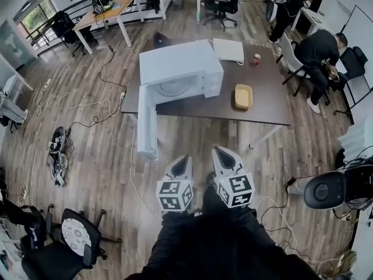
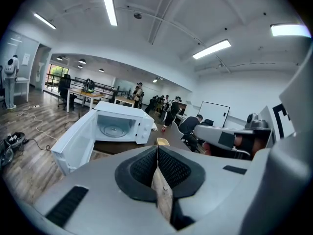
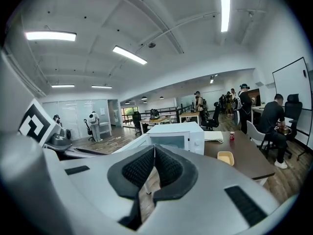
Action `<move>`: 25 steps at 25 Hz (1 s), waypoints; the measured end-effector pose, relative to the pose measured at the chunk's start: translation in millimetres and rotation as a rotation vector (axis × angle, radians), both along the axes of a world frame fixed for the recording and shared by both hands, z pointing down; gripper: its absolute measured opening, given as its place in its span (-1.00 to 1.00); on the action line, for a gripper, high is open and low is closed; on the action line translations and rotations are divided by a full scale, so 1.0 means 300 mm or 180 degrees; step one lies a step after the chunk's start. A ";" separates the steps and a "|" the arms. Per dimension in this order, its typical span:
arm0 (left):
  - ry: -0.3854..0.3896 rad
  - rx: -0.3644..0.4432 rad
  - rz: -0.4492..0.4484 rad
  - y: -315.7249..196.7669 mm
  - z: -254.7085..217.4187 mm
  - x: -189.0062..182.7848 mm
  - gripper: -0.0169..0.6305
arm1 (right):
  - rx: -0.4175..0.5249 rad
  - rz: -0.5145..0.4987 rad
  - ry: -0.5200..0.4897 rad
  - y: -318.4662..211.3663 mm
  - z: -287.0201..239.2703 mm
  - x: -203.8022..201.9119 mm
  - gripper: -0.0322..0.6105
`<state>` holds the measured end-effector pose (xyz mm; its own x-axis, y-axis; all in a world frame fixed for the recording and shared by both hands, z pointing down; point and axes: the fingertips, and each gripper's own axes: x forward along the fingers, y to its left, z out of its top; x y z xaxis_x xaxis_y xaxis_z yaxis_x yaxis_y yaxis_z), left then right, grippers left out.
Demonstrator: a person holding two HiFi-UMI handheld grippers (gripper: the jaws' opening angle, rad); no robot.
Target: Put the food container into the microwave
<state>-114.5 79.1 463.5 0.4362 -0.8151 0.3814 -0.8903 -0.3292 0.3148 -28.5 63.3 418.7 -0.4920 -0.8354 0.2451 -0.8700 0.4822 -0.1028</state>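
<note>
Both our grippers hang low in front of us, well short of the desk. The left gripper and right gripper each have their jaws pressed together with nothing between them. The food container sits on the desk at about 4 o'clock from the microwave, apart from it and untouched.

We see the open door as the main hazard. It juts off the desk toward 7 o'clock, and a careless left-side reach could knock it. The container looks shallow and thin-walled, so a pinch on one rim may tilt it or let it slip. We would also clip it if we arrive with the jaws not yet spread. The red can, at 12 o'clock from the container, seems safely clear.
</note>
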 end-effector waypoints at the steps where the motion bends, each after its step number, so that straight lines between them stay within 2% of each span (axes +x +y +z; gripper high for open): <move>1: -0.0005 0.0012 -0.0003 -0.034 -0.001 0.011 -0.84 | 0.0013 -0.0002 -0.0005 -0.033 -0.001 0.011 -0.82; 15: -0.0049 0.0011 0.0119 -0.533 -0.006 0.289 -0.84 | 0.0033 0.0049 0.0001 -0.502 -0.013 0.273 -0.82; 21: -0.0078 -0.0003 0.0178 -0.673 0.005 0.410 -0.84 | 0.0031 0.0210 -0.0056 -0.630 -0.011 0.421 -0.82; 25: -0.0133 -0.0025 0.0221 -0.734 0.014 0.454 -0.84 | -0.0016 0.0281 -0.0106 -0.688 0.006 0.471 -0.82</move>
<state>21.7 -141.1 467.7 0.4752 -0.7802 0.4068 -0.8778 -0.3882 0.2807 112.9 -143.1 420.4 -0.4245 -0.8746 0.2340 -0.9051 0.4033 -0.1346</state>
